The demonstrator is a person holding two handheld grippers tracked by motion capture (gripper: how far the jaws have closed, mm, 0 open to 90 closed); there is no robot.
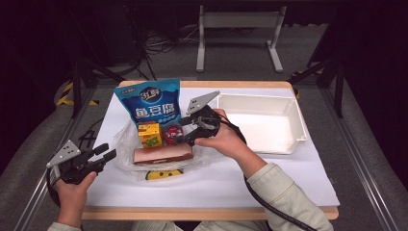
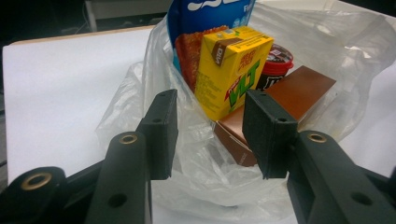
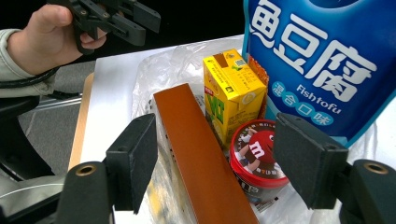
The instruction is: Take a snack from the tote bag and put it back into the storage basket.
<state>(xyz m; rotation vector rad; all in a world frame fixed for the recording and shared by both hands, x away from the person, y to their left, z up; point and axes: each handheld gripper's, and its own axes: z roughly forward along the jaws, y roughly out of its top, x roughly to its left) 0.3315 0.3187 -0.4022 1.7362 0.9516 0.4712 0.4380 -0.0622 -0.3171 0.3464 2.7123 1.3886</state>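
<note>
Near the tabletop's left half: snacks still in the plastic bag; right claw open, empty, around the candy tub; left claw open, idle; tray unfilled.

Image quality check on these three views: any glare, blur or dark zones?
High view: table evenly lit, surroundings dark, overall soft. Left gripper view: glare streaks on the clear plastic bag; jaws in the foreground slightly soft. Right gripper view: sheen on the blue fish tofu pouch; black background behind the left gripper.
</note>
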